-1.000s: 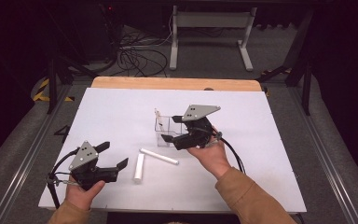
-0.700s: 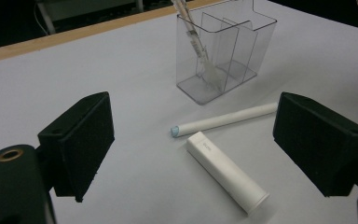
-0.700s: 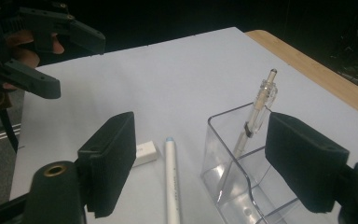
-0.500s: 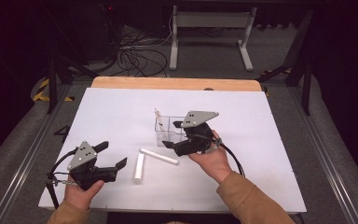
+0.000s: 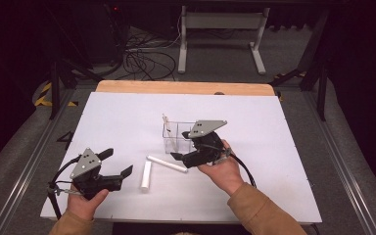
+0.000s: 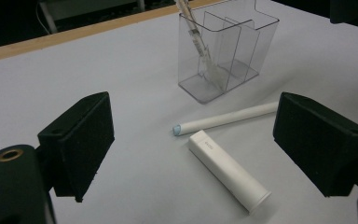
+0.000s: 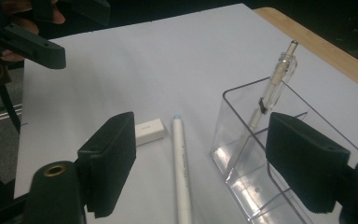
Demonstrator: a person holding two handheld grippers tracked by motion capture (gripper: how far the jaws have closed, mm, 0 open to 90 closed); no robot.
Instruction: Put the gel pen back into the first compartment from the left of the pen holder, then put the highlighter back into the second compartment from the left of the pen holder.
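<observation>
Nearest the person's edge of the white table [image 5: 274,196], toward its left corner: the left gripper [image 5: 119,174], held low over the surface in the left hand [image 5: 85,200], jaws spread wide and holding nothing, aimed inward at the loose items as if ready for a pickup rather than committed to one. Just beyond its jaws, roughly mid-table: a short white cylinder [image 6: 228,170] lying flat, one end pointing back toward the near edge, out in the open where either gripper could close across it. Touching or almost touching its far end, a slim white pen [image 6: 223,119] with a pale blue tip, lying crosswise; cannot tell whether the two actually meet. Over the pen's right end: the right gripper [image 5: 178,157], carried in the right hand [image 5: 223,171], jaws likewise wide apart and empty, straddling the pen and the near wall of the holder in its own view, probably lined up to take the pen lengthwise. Farther in, just behind that gripper: a clear divided holder [image 5: 175,137] standing upright, placed centrally, likely so both hands reach it. Inside its left compartment, a clear pen [image 7: 270,93] leaning against the wall, clip end up, well clear of the rim. Farthest: the table's wooden strip [image 5: 176,87] along the far edge.
</observation>
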